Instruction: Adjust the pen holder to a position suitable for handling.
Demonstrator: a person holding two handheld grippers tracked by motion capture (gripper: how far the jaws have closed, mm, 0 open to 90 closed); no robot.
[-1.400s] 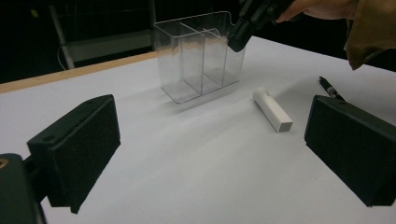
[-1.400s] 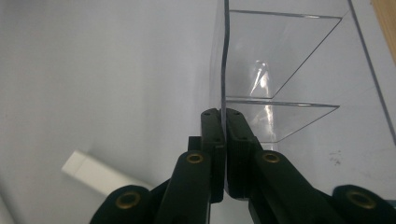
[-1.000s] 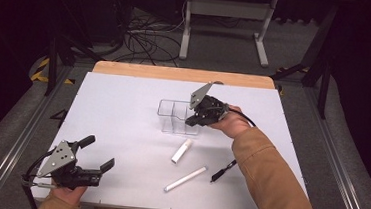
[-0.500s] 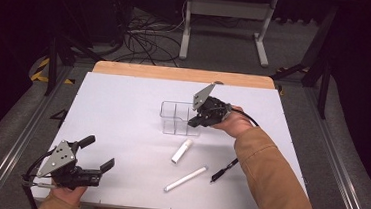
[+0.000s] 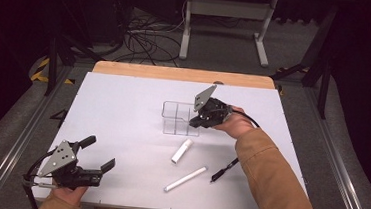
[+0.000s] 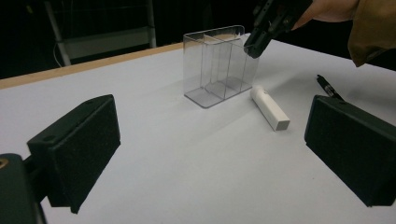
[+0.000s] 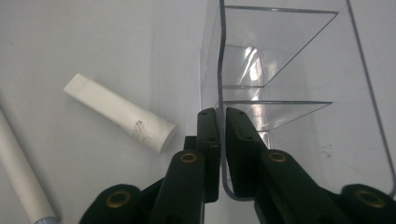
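A clear plastic organizer (image 5: 177, 115) with three compartments stands upright mid-table. My right gripper (image 5: 195, 121) reaches down over its right end. In the right gripper view the two jaws straddle that thin end wall (image 7: 222, 88); they have just been opening, and a narrow gap shows beside the wall. A short white tube (image 5: 182, 150) lies just in front of the organizer, a longer white tube (image 5: 185, 179) nearer the front edge, and a black pen (image 5: 224, 170) to their right. My left gripper (image 5: 99, 153) rests wide open at the front left with nothing between its jaws.
The white table top (image 5: 122, 114) has a wooden strip along its far edge (image 5: 176, 73). A table frame and cables (image 5: 144, 31) stand on the dark floor beyond. The right sleeve (image 5: 272, 181) crosses the table's right front.
The right gripper and the organizer shifted slightly to the right between one second ago and half a second ago. The left gripper has kept still.
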